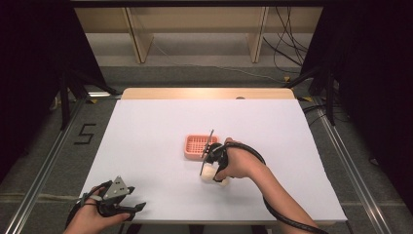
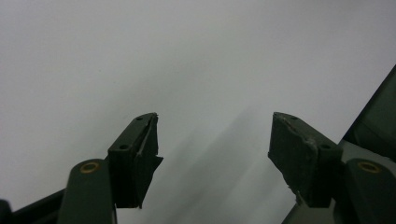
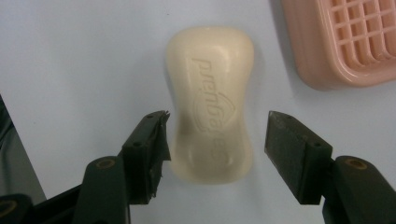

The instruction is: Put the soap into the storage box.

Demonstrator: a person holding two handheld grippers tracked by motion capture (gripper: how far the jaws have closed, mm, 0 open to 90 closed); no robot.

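Step in hand, as I read it: lining up a grasp on the soap bar (image 3: 211, 100), prob. to go into the pink soap dish (image 3: 345, 42).

Right gripper (image 3: 215, 140): jaws wide, nothing held, bar lying flat on the white table sheet (image 3: 79, 56) between them. Near half of the bar sits inside the gap; left jaw tip just about touching its side, right jaw w/ a small gap. Far half sticks out past the tips. Next move calls for easing fwd a bit so pads sit at the bar's waist, then closing square on the long sides — it's curved, could squirt out if pinched near the end.

Beyond the right jaw: dish, near the bar but apart; its rim is the only edge to clear. Lift first, then across.

Left gripper (image 2: 214, 135): jaws wide, empty, bare sheet ahead. In the high view it rests at the table's near left corner, well apart from the bar.
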